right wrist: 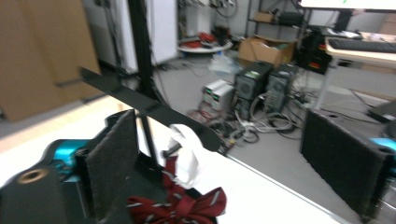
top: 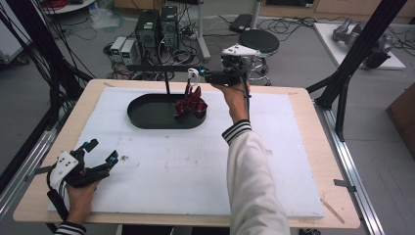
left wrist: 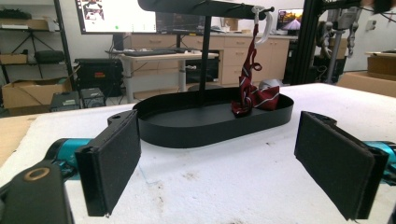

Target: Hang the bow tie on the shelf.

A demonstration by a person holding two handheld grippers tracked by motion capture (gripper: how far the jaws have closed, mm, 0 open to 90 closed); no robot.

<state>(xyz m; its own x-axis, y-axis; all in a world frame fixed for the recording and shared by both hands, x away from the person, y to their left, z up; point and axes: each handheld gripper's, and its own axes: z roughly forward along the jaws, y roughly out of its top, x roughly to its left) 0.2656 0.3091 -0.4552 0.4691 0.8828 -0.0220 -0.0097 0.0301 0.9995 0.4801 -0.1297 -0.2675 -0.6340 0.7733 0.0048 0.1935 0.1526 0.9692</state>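
Table (top: pixel 303 161): pale wood top, rounded corners, covered almost whole by a white, slightly scuffed foam sheet (top: pixel 195 161) with a few dark specks.
Stand (top: pixel 166 111): matte black, smooth; a long oval tray with a low wall, 1 thin upright post rising from it, and a flat crossbar on top with a small peg at its end. It sits on the far half of the sheet and is the landmark for the lines below.
Tie (top: pixel 191 103): dark red cloth with thin pale stripes, crumpled and folded; it hangs from the peg on a white loop (top: pixel 193 75) at the right end of the stand's crossbar, and its lower part is heaped inside the right end of the tray.
Right gripper (top: pixel 208 76): held level at crossbar height, just right of the white loop, on a long pale sleeve with a striped cuff. Its 2 black jaws, faced with coarse dark foam pads (right wrist: pixel 114 158), stand wide apart; loop and tie lie low between them in the right gripper view, touched by neither pad.
Left gripper (top: pixel 100 152): well in front of the stand, near the table's front left corner, low over the sheet. Jaws spread wide, nothing between them; teal fittings behind the pads (left wrist: pixel 336 161).
Writing: none readable.
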